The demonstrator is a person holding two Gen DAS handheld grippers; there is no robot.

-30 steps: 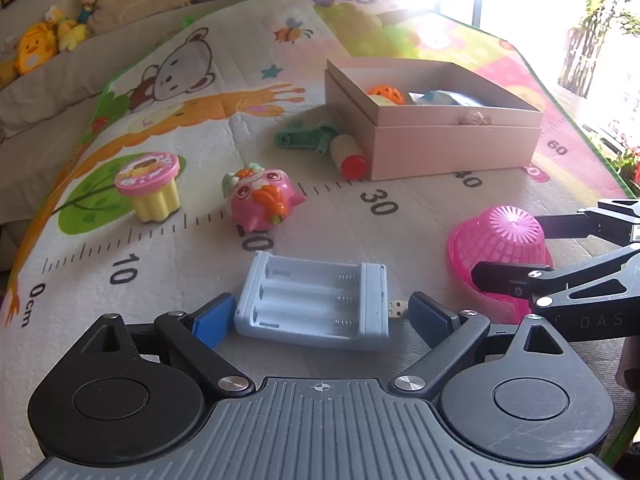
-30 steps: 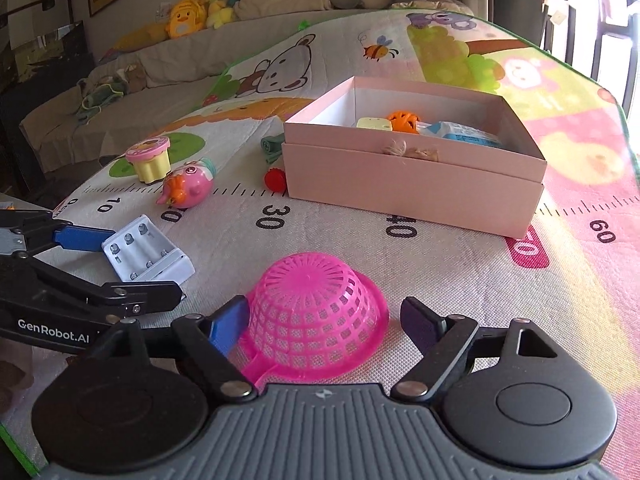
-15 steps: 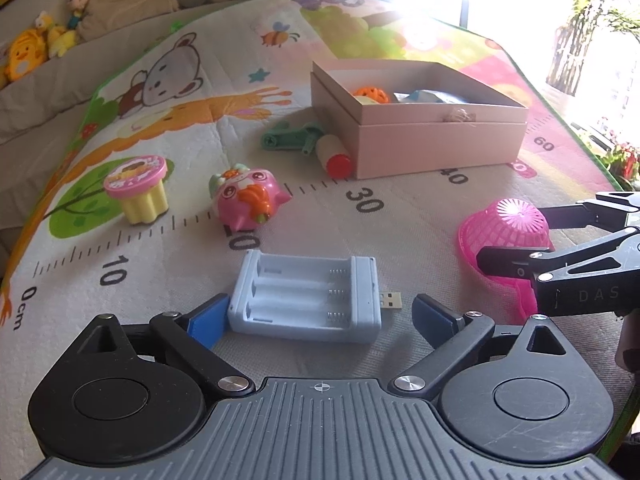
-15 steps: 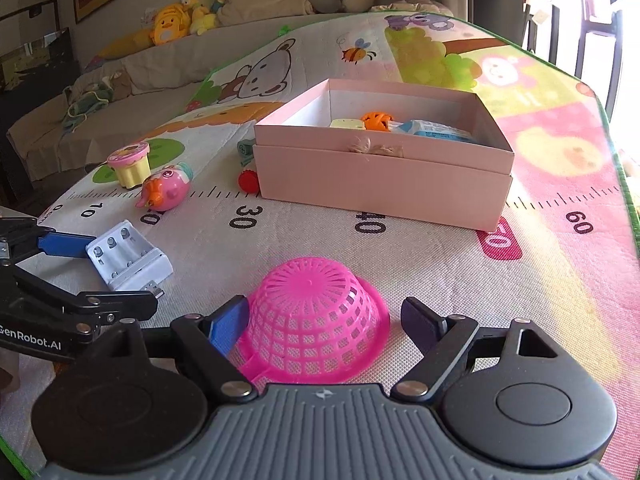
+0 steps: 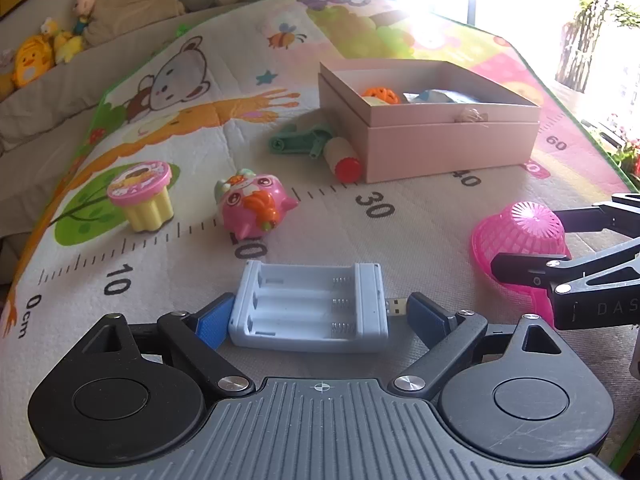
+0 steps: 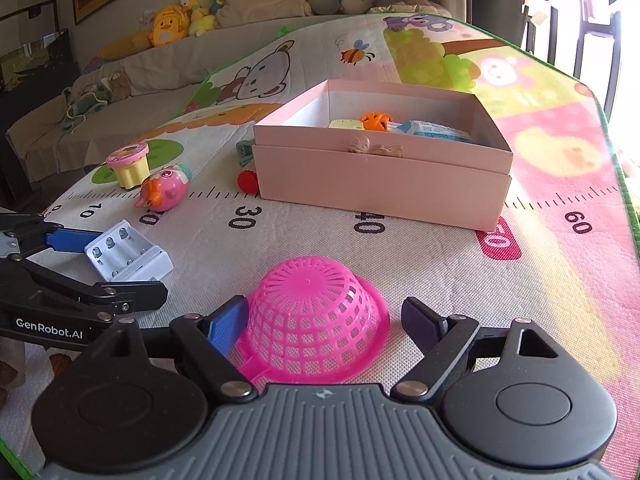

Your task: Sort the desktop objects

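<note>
A pale blue battery charger (image 5: 310, 306) lies on the play mat between the open fingers of my left gripper (image 5: 320, 316); it also shows in the right wrist view (image 6: 128, 254). An upside-down pink mesh basket (image 6: 316, 316) sits between the open fingers of my right gripper (image 6: 324, 320), and shows in the left wrist view (image 5: 520, 240). Neither gripper grips its object. An open pink box (image 6: 384, 160) holding an orange ball and other items stands behind.
A pink pig toy (image 5: 252, 204), a yellow cupcake toy with pink lid (image 5: 144, 196), a green tool (image 5: 300, 140) and a red-capped bottle (image 5: 342, 156) lie on the mat left of the box. A sofa with plush toys (image 6: 172, 28) is behind.
Both grippers have drawn back slightly from the box. The charger now sits a little further out between the left fingers, its USB plug showing. Both grippers stay open.
</note>
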